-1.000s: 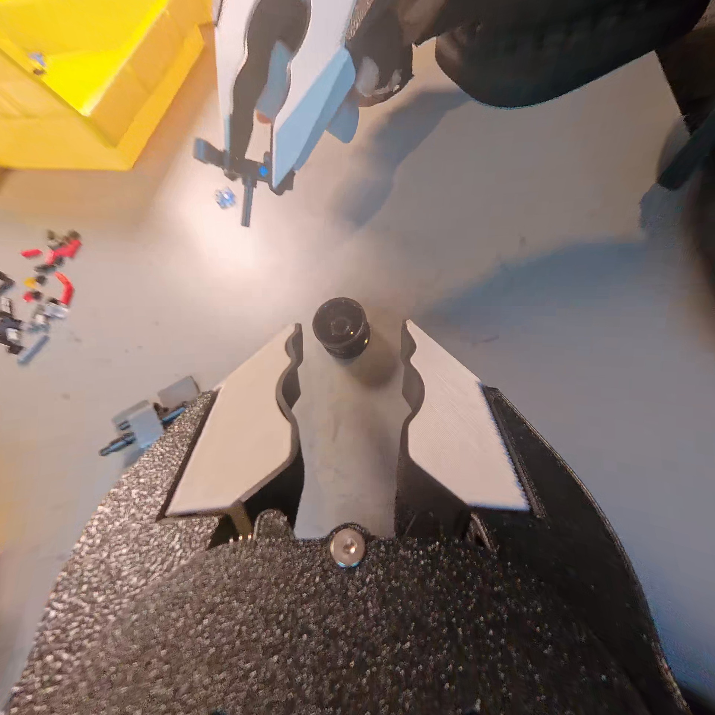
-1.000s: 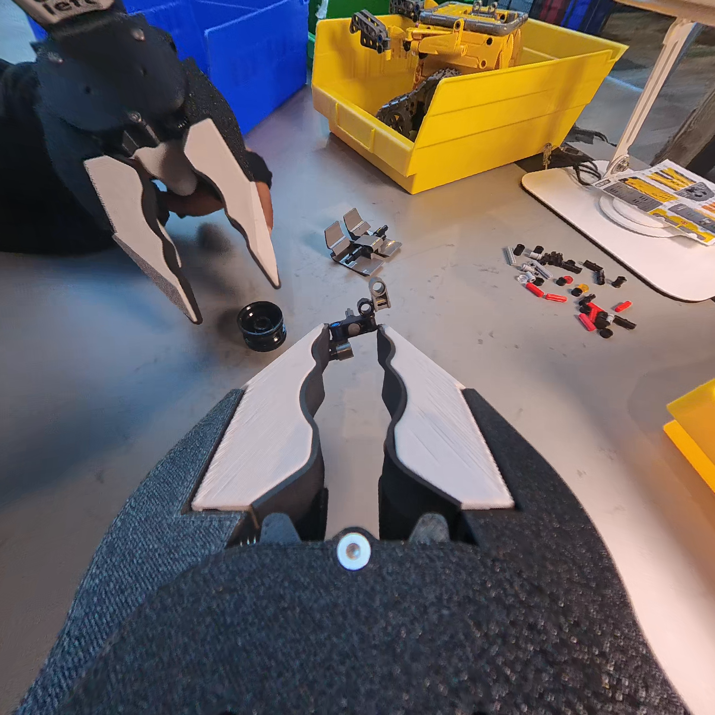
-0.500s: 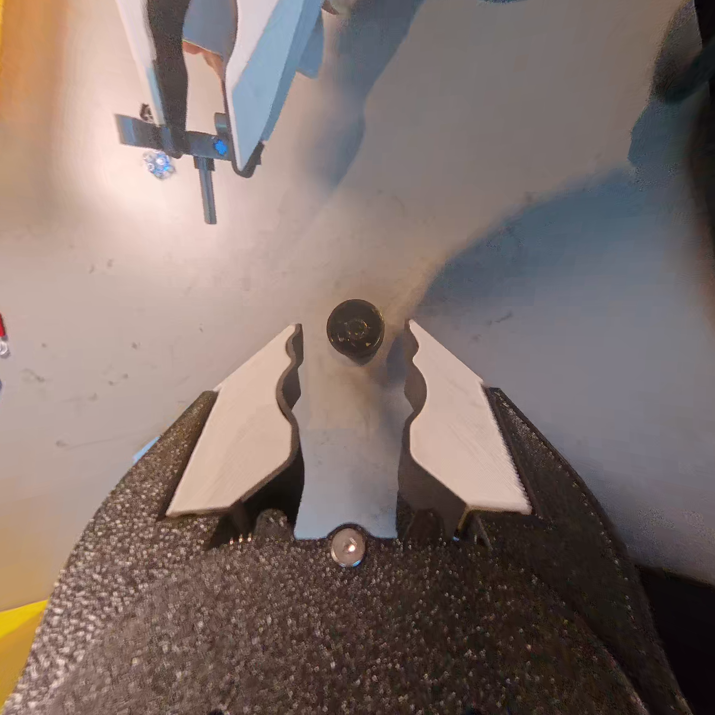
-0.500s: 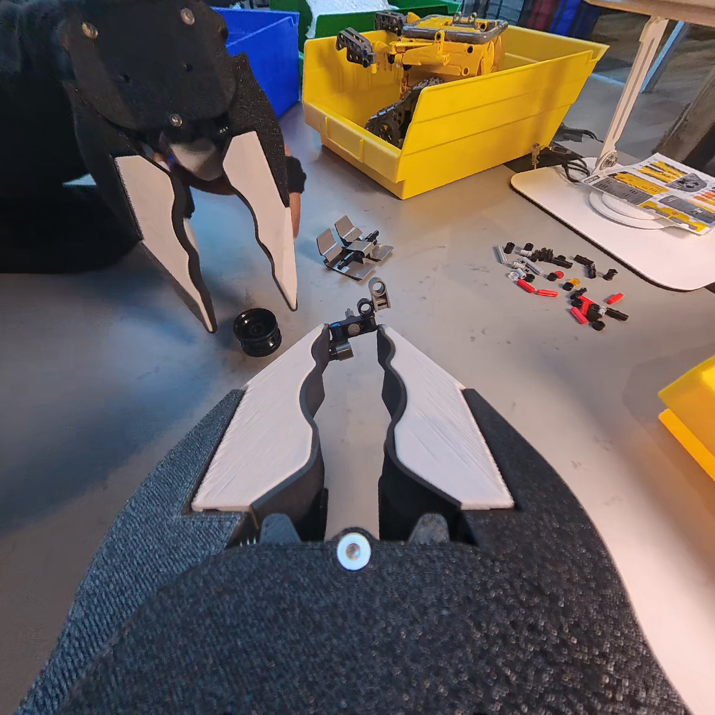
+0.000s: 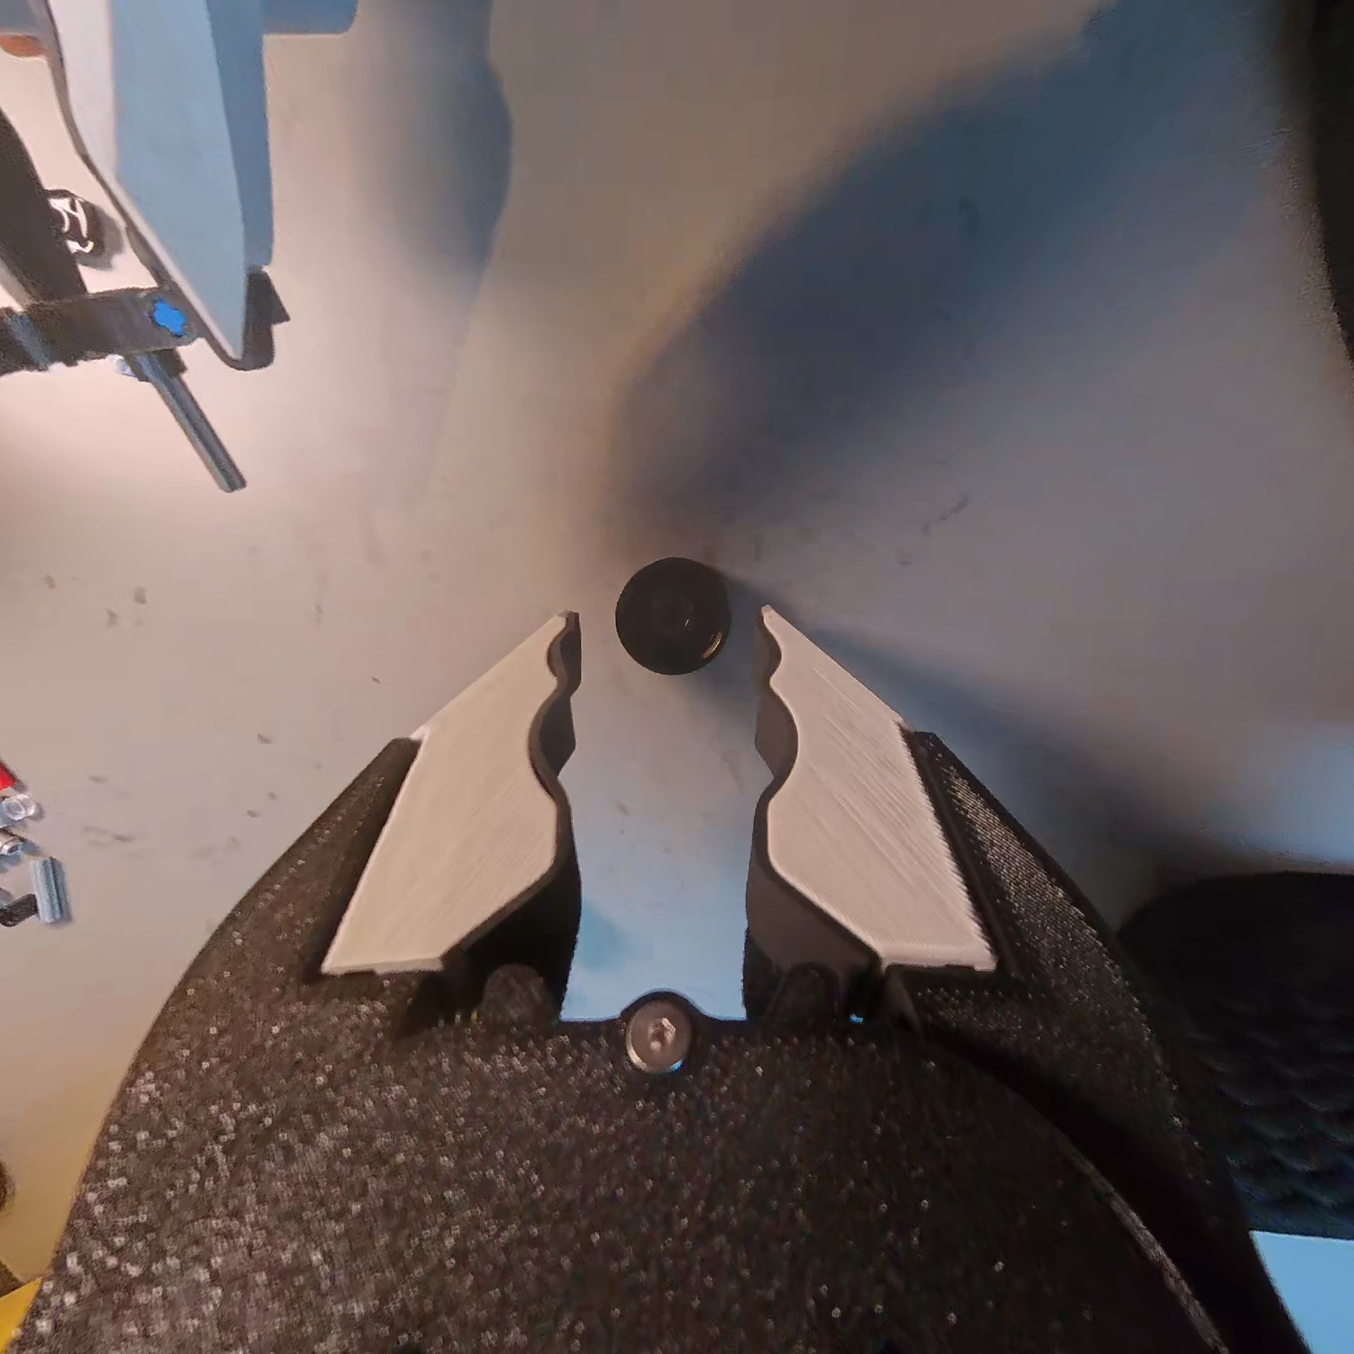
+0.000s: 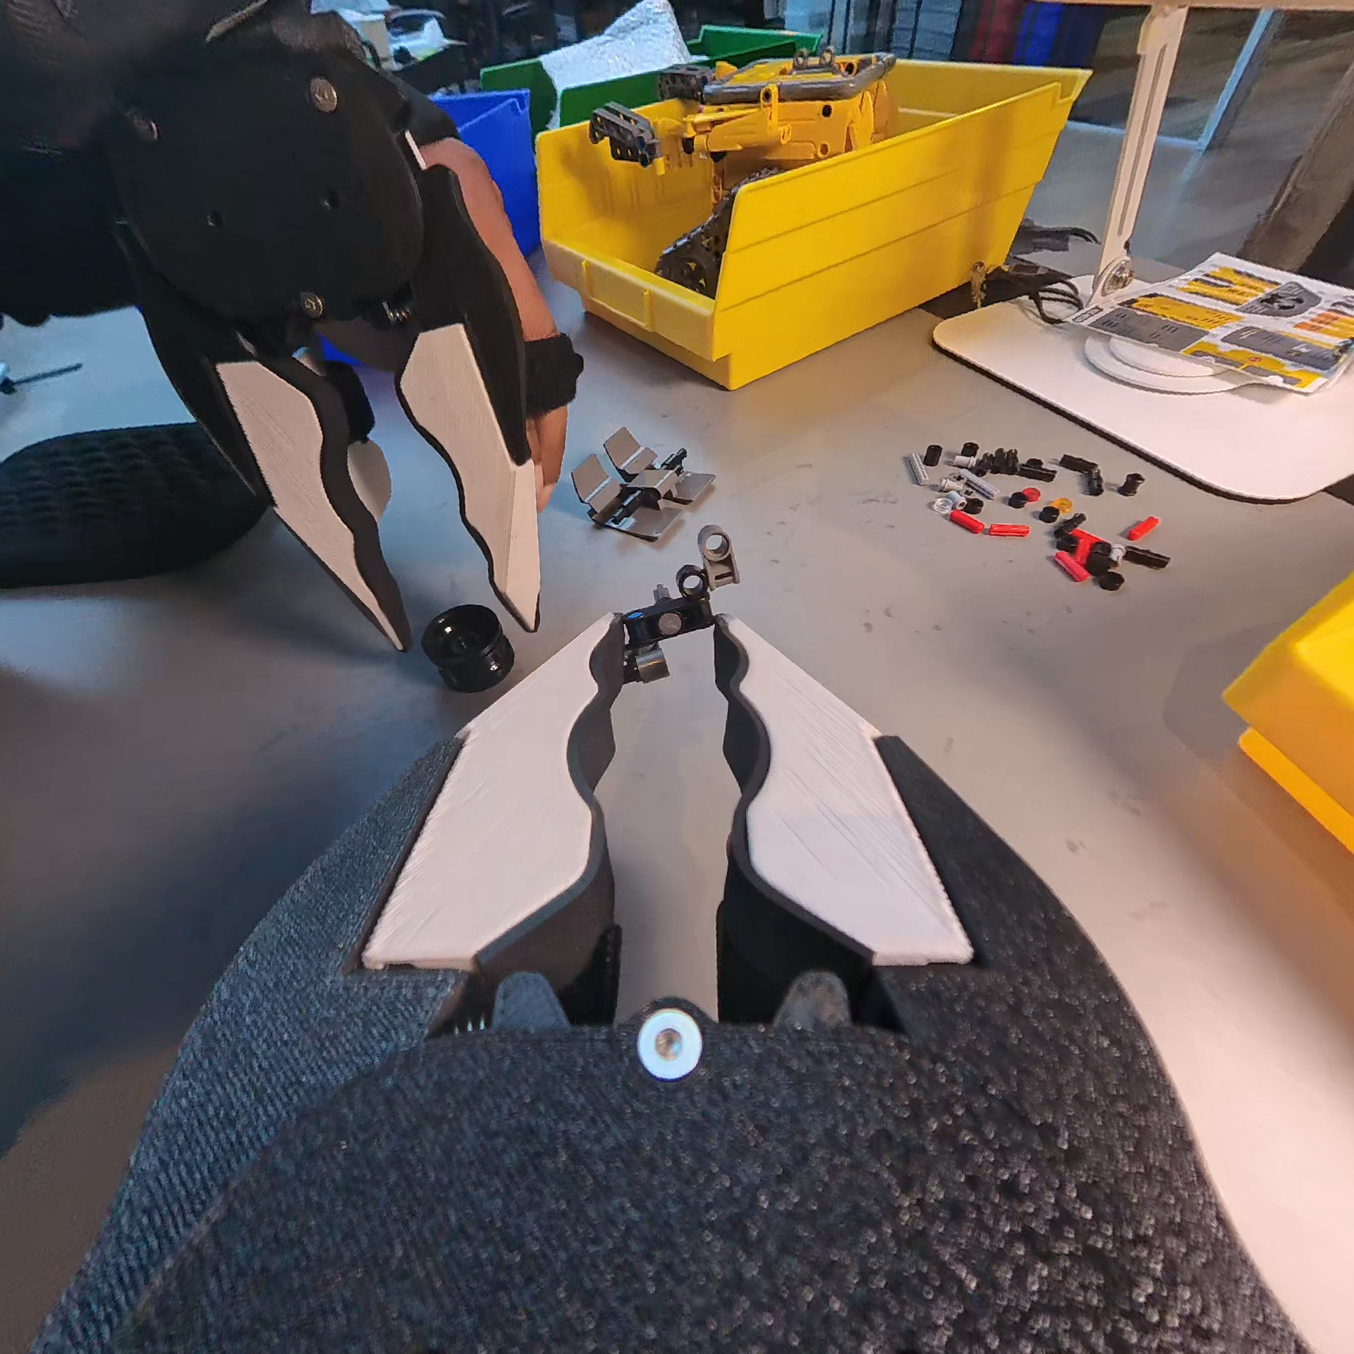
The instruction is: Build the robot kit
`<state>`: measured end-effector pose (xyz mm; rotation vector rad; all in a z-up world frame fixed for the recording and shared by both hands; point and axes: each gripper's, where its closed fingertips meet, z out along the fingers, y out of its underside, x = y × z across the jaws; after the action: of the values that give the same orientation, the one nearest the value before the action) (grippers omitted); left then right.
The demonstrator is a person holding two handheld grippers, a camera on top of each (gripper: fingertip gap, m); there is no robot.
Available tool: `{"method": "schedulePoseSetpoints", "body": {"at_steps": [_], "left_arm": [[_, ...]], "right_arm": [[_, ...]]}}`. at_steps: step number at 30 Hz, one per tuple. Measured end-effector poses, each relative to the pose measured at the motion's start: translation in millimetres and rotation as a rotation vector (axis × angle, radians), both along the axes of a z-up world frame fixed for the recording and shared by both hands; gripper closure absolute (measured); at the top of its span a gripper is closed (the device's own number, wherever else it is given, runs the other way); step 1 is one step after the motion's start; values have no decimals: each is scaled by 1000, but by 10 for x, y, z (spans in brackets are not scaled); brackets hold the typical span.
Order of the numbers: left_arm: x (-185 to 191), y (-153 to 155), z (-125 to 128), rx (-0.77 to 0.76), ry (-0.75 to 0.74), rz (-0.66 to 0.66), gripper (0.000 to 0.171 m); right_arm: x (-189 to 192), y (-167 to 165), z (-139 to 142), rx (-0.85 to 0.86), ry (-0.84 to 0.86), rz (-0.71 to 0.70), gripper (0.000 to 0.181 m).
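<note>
- The left claw (image 5: 670,623) hangs spread wide over the grey table (image 5: 952,439), tips pointing down, gripping nothing.
- A small black wheel (image 5: 672,614) lies on the table between the two tips; from the right wrist view the same wheel (image 6: 469,646) sits just under and between the fingertips (image 6: 522,586), apparently not yet touched by either.
- The right claw (image 6: 665,623) is clenched on a small black and grey pin-and-connector assembly (image 6: 674,612), held off the table with a thin grey axle sticking out, which the left wrist view shows (image 5: 194,425).
- So one piece is already in hand and lifted; the wheel still rests loose on the table, unpicked.
- Just beyond the right claw lies a grey hinged plate part (image 6: 637,487), and farther right a scatter of small red, black and grey pins (image 6: 1040,505).
- A yellow bin (image 6: 806,234) at the back holds a partly built yellow tracked vehicle (image 6: 762,117); a printed sheet (image 6: 1231,322) lies on a white stand base.
- A blue bin (image 6: 505,146) and a green bin (image 6: 740,44) stand behind the left claw.
</note>
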<state>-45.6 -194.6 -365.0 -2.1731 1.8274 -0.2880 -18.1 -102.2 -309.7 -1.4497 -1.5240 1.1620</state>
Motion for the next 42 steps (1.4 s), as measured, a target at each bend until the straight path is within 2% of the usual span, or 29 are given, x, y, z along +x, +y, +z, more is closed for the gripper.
{"method": "schedulePoseSetpoints", "body": {"at_steps": [7, 12, 15, 19, 23, 27, 30, 36, 42], "left_arm": [[-13, 16, -62, -5, -6, 2, 140], [24, 63, -34, 13, -77, 51, 141], [143, 177, 144, 53, -284, 176, 141], [179, 421, 555, 107, -693, 451, 141], [12, 571, 986, 113, -1148, 697, 141], [-222, 603, 1288, 151, -1492, 814, 141], [-383, 635, 1362, 136, -1630, 865, 141], [-391, 552, 1474, -33, -1861, 820, 141], [-101, 484, 1493, -160, -1896, 766, 142]], "right_arm": [[13, 44, 15, -30, 11, -11, 157], [16, 55, 24, -41, 17, -15, 157], [20, 71, 44, -44, 27, -22, 157], [24, 107, 111, -60, 62, -38, 157], [23, 141, 138, -83, 87, -53, 157], [15, 124, 164, -88, 111, -44, 157], [15, 62, 277, -89, 168, -17, 157], [59, -46, 633, -122, 346, 32, 157], [66, -249, 886, -123, 447, 88, 157]]}}
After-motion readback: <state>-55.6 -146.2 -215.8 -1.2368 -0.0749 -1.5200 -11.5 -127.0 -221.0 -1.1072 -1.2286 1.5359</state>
